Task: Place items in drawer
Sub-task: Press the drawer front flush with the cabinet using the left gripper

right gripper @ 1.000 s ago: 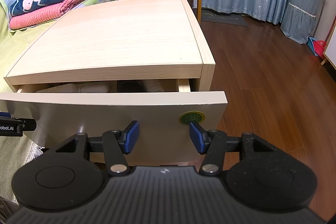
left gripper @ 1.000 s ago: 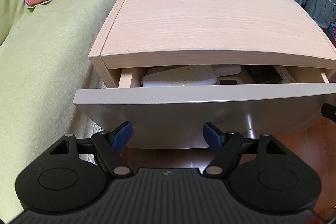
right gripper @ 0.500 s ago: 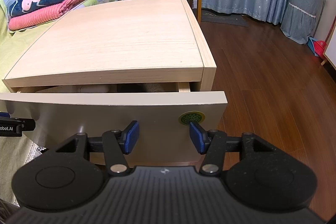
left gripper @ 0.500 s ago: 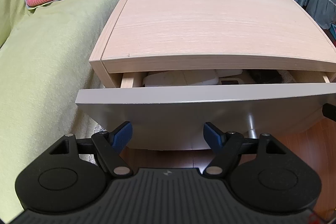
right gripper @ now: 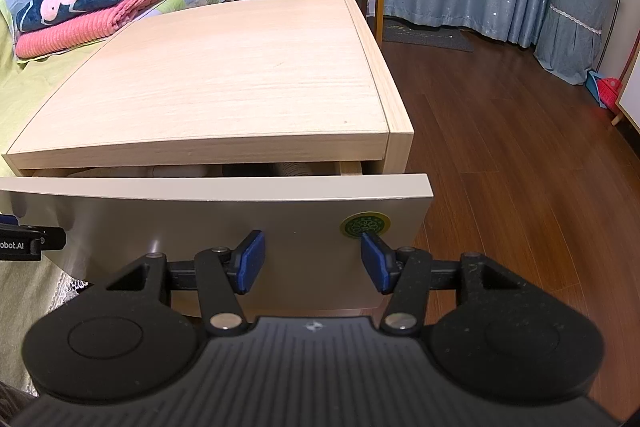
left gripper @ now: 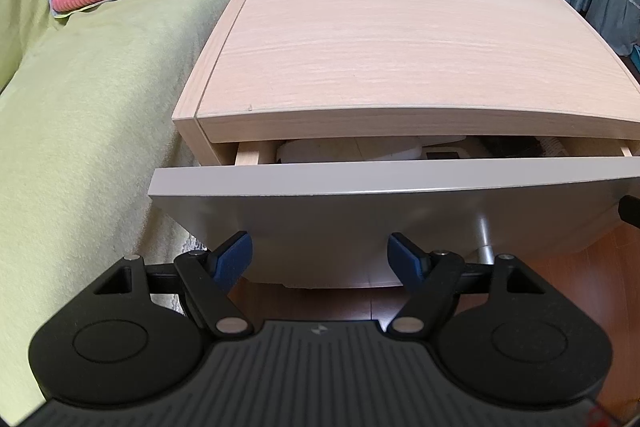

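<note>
At the nightstand front: drawer (left gripper: 360, 211) nearly shut, both grippers empty.

Compared with a second ago, the gap between drawer front and nightstand (left gripper: 400, 39) top has narrowed; only a thin slot shows now. White items (left gripper: 348, 151) and a dark object (left gripper: 512, 146) lie inside, so placing looks done and closing is the step in hand. Left gripper (left gripper: 320, 259) faces the drawer front low and left of centre, its blue pads (left gripper: 234, 259) spread wide with nothing between them. Right gripper (right gripper: 312, 261) sits level near the green sticker (right gripper: 365, 225), likewise spread and empty. Contact with the panel: cannot tell.
</note>
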A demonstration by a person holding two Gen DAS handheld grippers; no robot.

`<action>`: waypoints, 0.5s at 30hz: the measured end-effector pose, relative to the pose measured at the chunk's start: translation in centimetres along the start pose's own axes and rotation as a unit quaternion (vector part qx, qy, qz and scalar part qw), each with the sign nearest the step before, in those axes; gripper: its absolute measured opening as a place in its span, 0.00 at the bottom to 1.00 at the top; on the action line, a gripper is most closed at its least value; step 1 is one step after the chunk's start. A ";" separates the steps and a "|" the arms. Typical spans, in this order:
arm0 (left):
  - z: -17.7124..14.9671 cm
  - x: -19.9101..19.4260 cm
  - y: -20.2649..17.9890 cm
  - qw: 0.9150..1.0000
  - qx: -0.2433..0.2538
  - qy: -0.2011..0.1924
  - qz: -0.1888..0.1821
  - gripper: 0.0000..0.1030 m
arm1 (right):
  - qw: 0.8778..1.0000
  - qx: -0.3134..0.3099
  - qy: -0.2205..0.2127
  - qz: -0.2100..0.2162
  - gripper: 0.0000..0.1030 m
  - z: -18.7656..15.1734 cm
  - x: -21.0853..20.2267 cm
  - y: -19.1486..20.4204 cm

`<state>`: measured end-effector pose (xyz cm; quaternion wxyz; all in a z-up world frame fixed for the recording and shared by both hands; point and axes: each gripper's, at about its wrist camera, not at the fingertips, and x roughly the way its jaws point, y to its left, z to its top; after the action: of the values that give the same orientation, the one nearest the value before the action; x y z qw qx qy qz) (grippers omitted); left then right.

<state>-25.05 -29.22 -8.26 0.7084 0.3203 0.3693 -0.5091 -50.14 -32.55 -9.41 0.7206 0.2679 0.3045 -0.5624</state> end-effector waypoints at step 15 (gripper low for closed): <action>0.1 0.1 0.1 1.000 0.000 0.000 0.001 0.73 | 1.000 0.001 -0.001 0.001 0.48 0.1 0.2 -0.1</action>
<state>-24.86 -29.35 -8.30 0.7087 0.3206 0.3691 -0.5086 -50.14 -32.79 -9.47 0.7210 0.2683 0.3028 -0.5626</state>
